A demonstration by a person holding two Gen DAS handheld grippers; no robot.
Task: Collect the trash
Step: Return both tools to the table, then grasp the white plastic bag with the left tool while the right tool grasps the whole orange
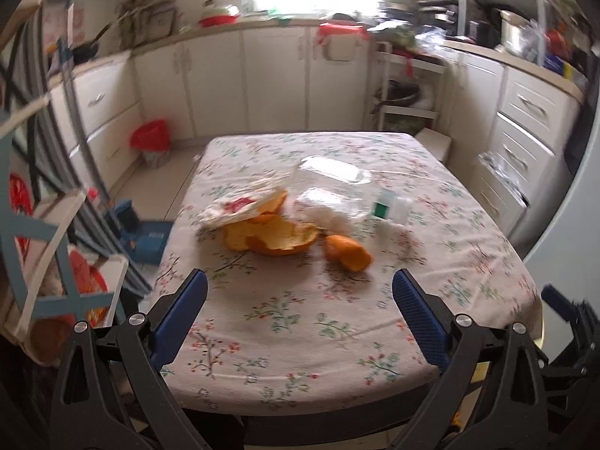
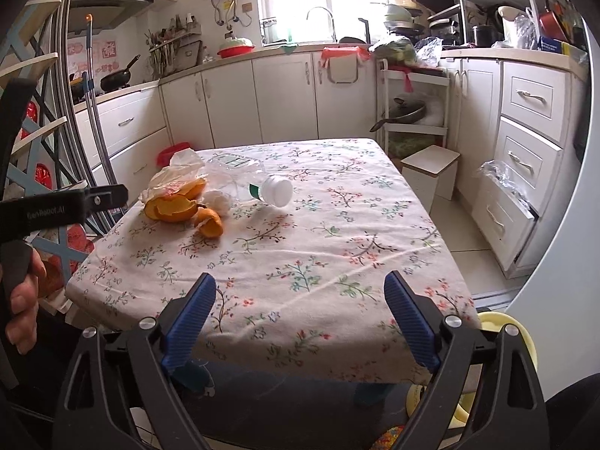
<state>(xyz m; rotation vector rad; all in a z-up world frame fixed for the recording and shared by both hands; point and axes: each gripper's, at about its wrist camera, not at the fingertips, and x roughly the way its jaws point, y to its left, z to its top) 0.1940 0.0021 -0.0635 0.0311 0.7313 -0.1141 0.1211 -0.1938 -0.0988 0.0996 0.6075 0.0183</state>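
Orange peels (image 1: 275, 238) lie on the worktop (image 1: 468, 270) beside an empty clear plastic bottle (image 1: 348, 187) on its side and a crumpled wrapper (image 1: 243, 202). Both grippers, left (image 1: 300, 285) and right (image 2: 300, 288), have wide, empty jaws.

Cloth over the table (image 2: 337, 232), matt and creased, printed with small flowers. On it a clear plastic bottle (image 1: 337, 183), glossy and see-through, with a smooth white plastic cap (image 2: 277, 189). Orange peel (image 1: 277, 238) beside it, dull and pithy inside. A thin plastic bag (image 2: 180, 168), crinkled and shiny. A crumpled white tissue (image 2: 219, 200), soft and matt. Left hand-held gripper (image 1: 300, 307): black matt plastic arms, ribbed blue pads (image 1: 416, 311), bright metal screws. Right hand-held gripper (image 2: 300, 311) looks the same.
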